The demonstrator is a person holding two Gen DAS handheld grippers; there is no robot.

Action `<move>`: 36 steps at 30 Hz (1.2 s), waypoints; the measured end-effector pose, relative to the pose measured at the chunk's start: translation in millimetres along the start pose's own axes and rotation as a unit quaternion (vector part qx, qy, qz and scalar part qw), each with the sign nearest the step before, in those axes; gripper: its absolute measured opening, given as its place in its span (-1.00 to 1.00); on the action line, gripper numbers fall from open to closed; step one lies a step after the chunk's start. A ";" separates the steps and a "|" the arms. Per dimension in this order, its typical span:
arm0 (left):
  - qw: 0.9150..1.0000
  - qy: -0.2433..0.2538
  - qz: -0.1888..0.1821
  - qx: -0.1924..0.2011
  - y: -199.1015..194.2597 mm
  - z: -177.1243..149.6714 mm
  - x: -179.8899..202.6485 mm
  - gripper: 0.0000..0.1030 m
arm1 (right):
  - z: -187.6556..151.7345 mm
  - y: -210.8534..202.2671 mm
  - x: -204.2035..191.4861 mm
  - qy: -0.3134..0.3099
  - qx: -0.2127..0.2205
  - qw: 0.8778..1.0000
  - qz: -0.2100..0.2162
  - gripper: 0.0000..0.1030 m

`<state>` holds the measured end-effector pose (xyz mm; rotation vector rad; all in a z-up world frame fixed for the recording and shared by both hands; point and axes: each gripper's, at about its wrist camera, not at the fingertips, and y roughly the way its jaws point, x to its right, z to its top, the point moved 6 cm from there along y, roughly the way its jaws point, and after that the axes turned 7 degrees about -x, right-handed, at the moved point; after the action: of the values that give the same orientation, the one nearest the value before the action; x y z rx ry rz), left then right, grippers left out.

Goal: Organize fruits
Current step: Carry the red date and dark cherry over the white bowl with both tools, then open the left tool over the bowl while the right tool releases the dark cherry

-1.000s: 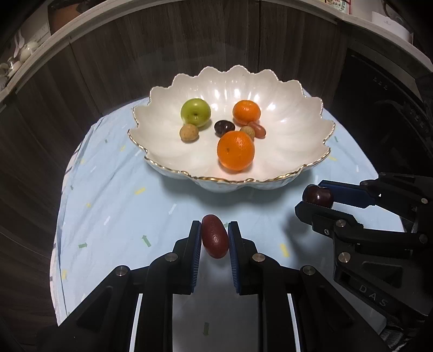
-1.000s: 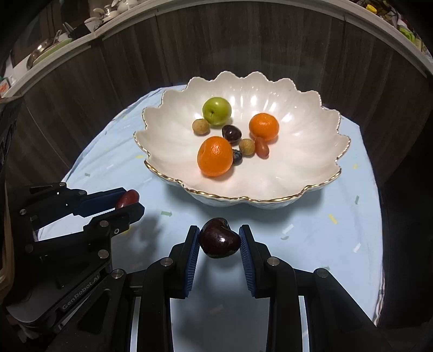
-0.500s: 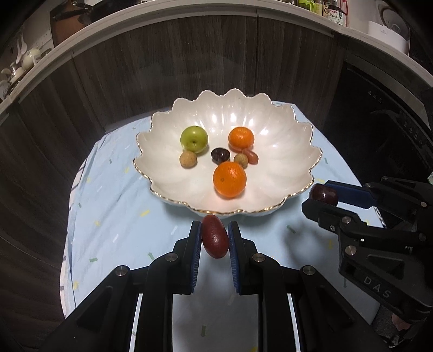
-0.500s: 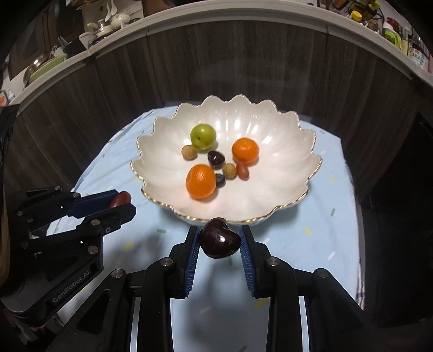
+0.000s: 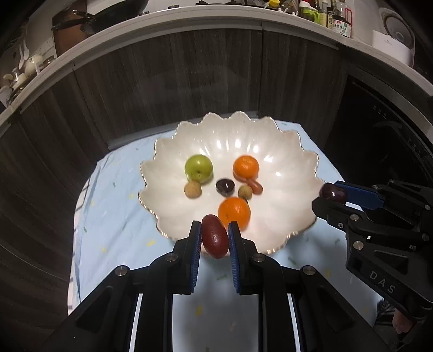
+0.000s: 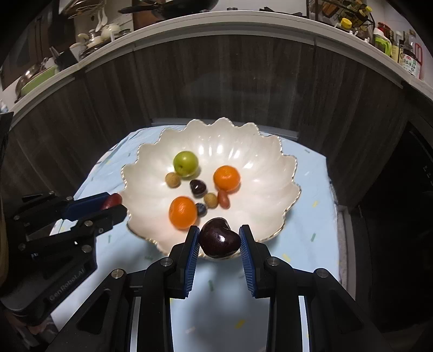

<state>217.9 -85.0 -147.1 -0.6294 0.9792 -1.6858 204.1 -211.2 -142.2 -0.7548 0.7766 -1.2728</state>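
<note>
Both tongs have risen since the earlier frames, so the white scalloped porcelain bowl with a gold rim point(image 5: 292, 151) now sits lower and smaller beneath them, and more of the dark wood-grain cabinet fronts point(image 5: 189, 81) shows behind it. Left tongs point(image 5: 215, 239) are clamped on an oblong dark red fruit point(image 5: 214, 239), its blue pads pressing both sides, held above the bowl's near rim. Right tongs point(image 6: 219, 241) are closed around a glossy dark purple heart-shaped cherry point(image 6: 219, 238), also above the near rim; in the left wrist view these right tongs point(image 5: 328, 196) reach in from the right edge with the cherry at their tips. In the right wrist view the left tongs point(image 6: 115, 204) enter from the left with the red fruit between them. Inside the bowl lie a round green apple-like fruit point(image 5: 198, 168), two orange mandarins, one farther point(image 5: 245, 166) and one nearer point(image 5: 234, 212), a dark cherry point(image 5: 225, 186), two small tan round fruits point(image 5: 192, 190), and a small reddish oblong fruit point(image 5: 255, 186); the right wrist view also shows a small dark blue berry point(image 6: 201, 209) beside the nearer mandarin. This bowl rests on a pale blue cloth with coloured flecks point(image 5: 113, 222) covering the desk. A grey shelf above the cabinets carries bottles point(image 5: 335, 19) and cookware.
</note>
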 end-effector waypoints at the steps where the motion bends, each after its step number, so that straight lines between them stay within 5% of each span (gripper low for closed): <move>1: 1.000 0.000 0.001 0.002 0.2 4.3 -0.7 -0.60 | 3.3 0.3 2.4 0.002 0.001 1.000 -0.002 -0.39; 17: 1.000 -0.017 0.013 0.003 31.8 41.9 -12.1 -0.60 | 36.2 26.7 30.6 0.032 -0.003 0.999 -0.026 -0.39; 36: 0.996 -0.064 0.028 -0.051 94.6 38.8 -33.7 -0.59 | 39.9 82.6 48.3 0.071 -0.056 0.994 -0.059 -0.39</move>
<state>308.4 -76.8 -204.8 -0.7612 0.9866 -1.5342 287.1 -245.2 -194.0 -0.8168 0.9370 -1.4105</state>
